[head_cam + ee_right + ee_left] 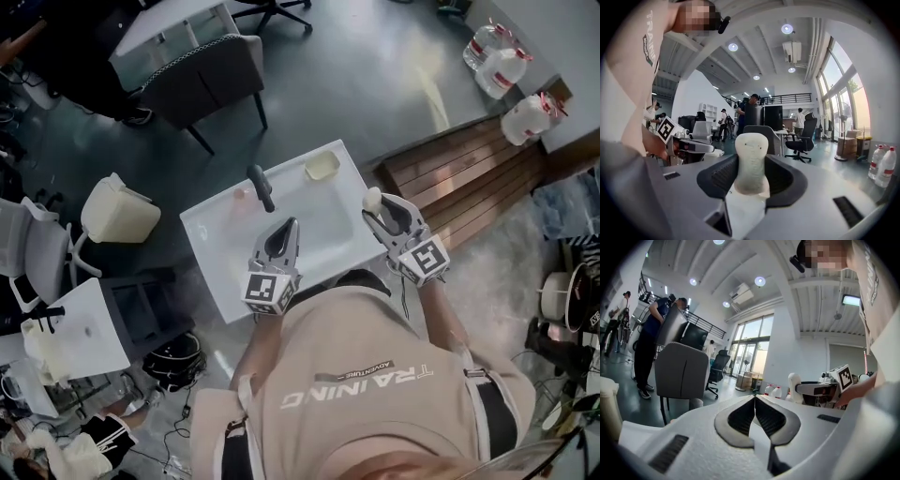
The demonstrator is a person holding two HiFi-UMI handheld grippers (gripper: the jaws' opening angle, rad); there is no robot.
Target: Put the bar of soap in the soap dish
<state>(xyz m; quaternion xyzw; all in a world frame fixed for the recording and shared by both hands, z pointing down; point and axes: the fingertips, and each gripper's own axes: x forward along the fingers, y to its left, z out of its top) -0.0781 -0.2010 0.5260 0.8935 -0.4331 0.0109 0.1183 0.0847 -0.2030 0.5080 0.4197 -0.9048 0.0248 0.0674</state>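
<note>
A pale cream bar of soap (751,161) stands upright between my right gripper's (752,169) jaws, which are shut on it. In the head view that gripper (374,212) hovers over the right edge of the white sink top (330,217), soap (372,198) at its tip. The pale yellow soap dish (322,166) sits at the sink's far right corner, beyond the soap and apart from it. My left gripper (286,225) hangs over the basin's near middle, jaws shut and empty (754,399). The left gripper view shows the right gripper (820,389) with the soap (793,386).
A dark faucet (261,187) rises at the sink's back. A grey armchair (211,75) stands beyond it, a cream bin (117,211) to the left, a wooden platform (459,173) to the right with water jugs (502,66) behind. People stand in the background (651,333).
</note>
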